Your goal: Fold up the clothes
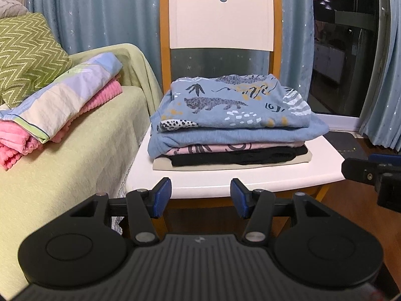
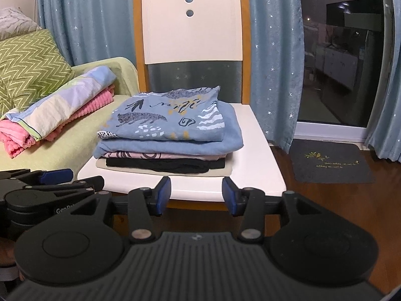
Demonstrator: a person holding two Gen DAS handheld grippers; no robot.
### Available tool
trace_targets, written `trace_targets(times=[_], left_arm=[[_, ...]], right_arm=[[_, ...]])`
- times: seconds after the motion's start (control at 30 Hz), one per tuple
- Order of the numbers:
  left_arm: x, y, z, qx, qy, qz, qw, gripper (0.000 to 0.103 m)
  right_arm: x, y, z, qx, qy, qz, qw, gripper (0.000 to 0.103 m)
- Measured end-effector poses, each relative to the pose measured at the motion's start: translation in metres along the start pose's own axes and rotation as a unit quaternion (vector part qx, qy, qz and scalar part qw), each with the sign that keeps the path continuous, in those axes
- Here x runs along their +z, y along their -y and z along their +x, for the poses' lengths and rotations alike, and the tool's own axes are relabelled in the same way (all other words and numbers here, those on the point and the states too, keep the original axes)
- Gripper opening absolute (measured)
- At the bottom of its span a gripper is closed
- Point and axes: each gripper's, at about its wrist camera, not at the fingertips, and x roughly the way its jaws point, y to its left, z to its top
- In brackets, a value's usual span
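The folded stack (image 1: pixel 233 125) rests on the white chair seat (image 1: pixel 250 178), topped by the blue animal-print garment (image 1: pixel 225 102), with a pink layer, a black layer and a beige layer beneath. Its long axis runs left to right across the seat, parallel to the front edge. The stack lies straight ahead of your left gripper (image 1: pixel 201 197) and slightly higher in view; from your right gripper (image 2: pixel 196 195) it lies ahead and a little to the left. Both grippers sit near the seat's front edge, apart from the cloth, so neither is clearly nearer. Both sets of fingers are spread wide and hold nothing.

Judgement: the stack appears finished. Unfolded items are not visible; the striped cloth (image 1: pixel 65 95) over pink fabric (image 1: pixel 15 145) on the bed (image 1: pixel 62 175) to your left looks folded too.
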Motion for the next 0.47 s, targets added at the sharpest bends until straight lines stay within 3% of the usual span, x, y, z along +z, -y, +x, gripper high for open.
trace_targets(times=[0.47], left_arm=[[0.0035,-0.0007,0.0039,-0.013,-0.001,0.000,0.9999,0.057]], right_arm=[[0.0043,-0.0021,0.0020,0.001,-0.001,-0.004,1.000,0.040]])
